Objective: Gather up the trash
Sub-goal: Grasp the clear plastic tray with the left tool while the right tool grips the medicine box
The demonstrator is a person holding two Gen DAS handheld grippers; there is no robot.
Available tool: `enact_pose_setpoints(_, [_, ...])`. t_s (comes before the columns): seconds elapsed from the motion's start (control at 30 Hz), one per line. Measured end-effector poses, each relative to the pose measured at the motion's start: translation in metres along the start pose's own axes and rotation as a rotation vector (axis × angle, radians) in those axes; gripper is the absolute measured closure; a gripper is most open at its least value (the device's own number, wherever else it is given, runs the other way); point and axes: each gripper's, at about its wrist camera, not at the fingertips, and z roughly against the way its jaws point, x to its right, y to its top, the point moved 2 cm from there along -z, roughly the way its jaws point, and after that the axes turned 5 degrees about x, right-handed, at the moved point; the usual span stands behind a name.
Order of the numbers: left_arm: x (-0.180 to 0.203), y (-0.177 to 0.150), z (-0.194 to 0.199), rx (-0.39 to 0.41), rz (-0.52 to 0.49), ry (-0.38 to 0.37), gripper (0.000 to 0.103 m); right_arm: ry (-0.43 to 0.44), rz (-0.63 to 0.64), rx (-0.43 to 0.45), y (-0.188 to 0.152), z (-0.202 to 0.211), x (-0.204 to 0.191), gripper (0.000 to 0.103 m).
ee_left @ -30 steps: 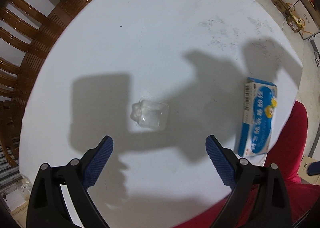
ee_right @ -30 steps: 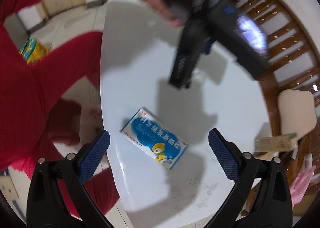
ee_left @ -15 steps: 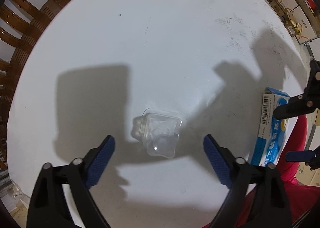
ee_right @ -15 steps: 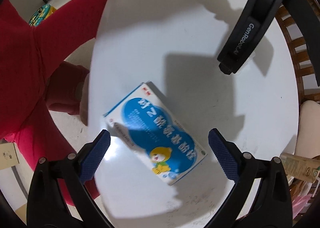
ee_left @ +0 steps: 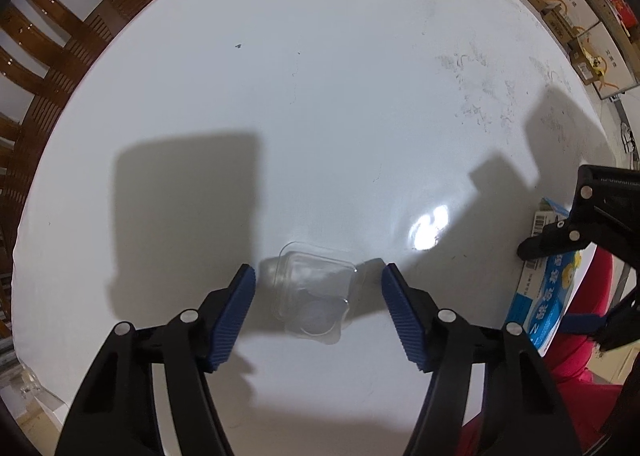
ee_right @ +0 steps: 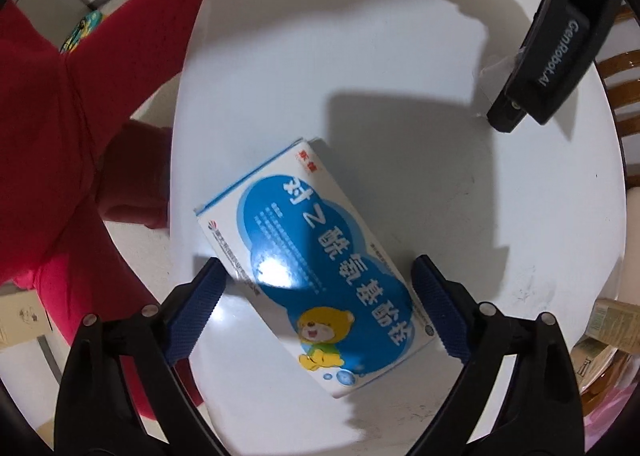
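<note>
A small see-through plastic tray [ee_left: 316, 296] lies flat on the white worktop [ee_left: 320, 116]. A blue and white box [ee_right: 316, 268] with a cartoon bear lies flat near the edge.

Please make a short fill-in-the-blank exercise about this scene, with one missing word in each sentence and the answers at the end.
1. The clear plastic tray lies between the jaws of the ____ gripper.
2. The medicine box under the right gripper is printed white and ____.
3. Both pieces of trash lie on a round ____ table.
4. The cartoon on the medicine box shows a yellow ____.

Answers: left; blue; white; bear
</note>
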Motion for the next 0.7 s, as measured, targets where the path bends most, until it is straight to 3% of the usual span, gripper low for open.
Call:
enact_pose_setpoints(0.3, [0.018,0.013,0.002,0.005,0.059,0.007,0.059,-0.041,-0.184,0.043,0.001,0.009,0.015,0.019])
enact_pose_setpoints(0.47, [0.024,0.015,0.002,0.014,0.085,0.022,0.063,-0.074,-0.305,0.088,-0.002,0.017,0.021,0.032])
enact_pose_setpoints(0.7, [0.002,-0.007,0.012,0.026,0.159,0.030,0.063,-0.175,-0.540,0.158,-0.005,0.020,0.025,0.036])
